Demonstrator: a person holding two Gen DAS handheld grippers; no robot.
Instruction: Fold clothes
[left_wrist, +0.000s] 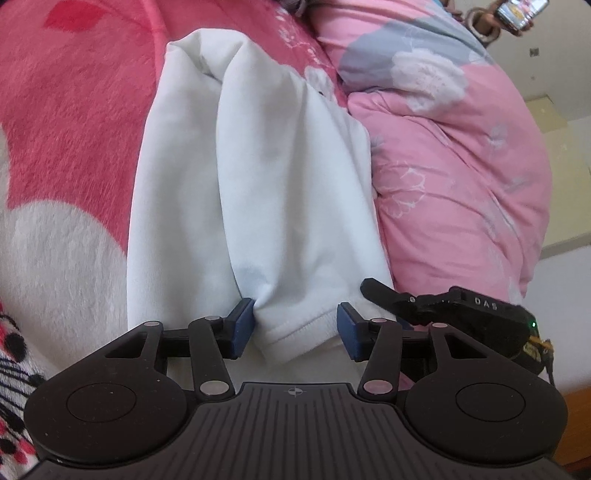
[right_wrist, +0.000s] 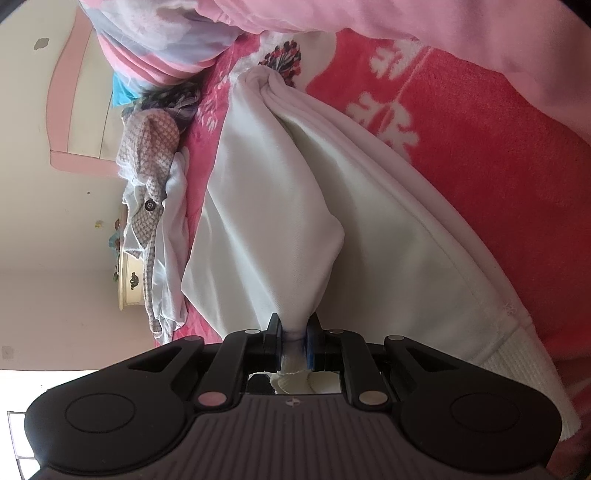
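A white garment (left_wrist: 258, 177) lies in long folds on the red fleece blanket (left_wrist: 74, 122). In the left wrist view its ribbed cuff end (left_wrist: 295, 332) fills the gap between my left gripper's (left_wrist: 295, 330) blue pads (left_wrist: 242, 328), which press on its sides, the cloth puckering at the left pad. In the right wrist view my right gripper (right_wrist: 295, 341) is shut tight on a bunched part of the white garment (right_wrist: 280, 206), which stretches away from the jaws. The black body of the right gripper (left_wrist: 461, 306) shows just right of the left one.
A pink flowered quilt (left_wrist: 461, 192) is heaped along one side of the garment. A checked garment and other clothes (right_wrist: 147, 177) are piled by the pink headboard (right_wrist: 70, 92). A person's hand holds a phone (left_wrist: 517, 14) at the far corner.
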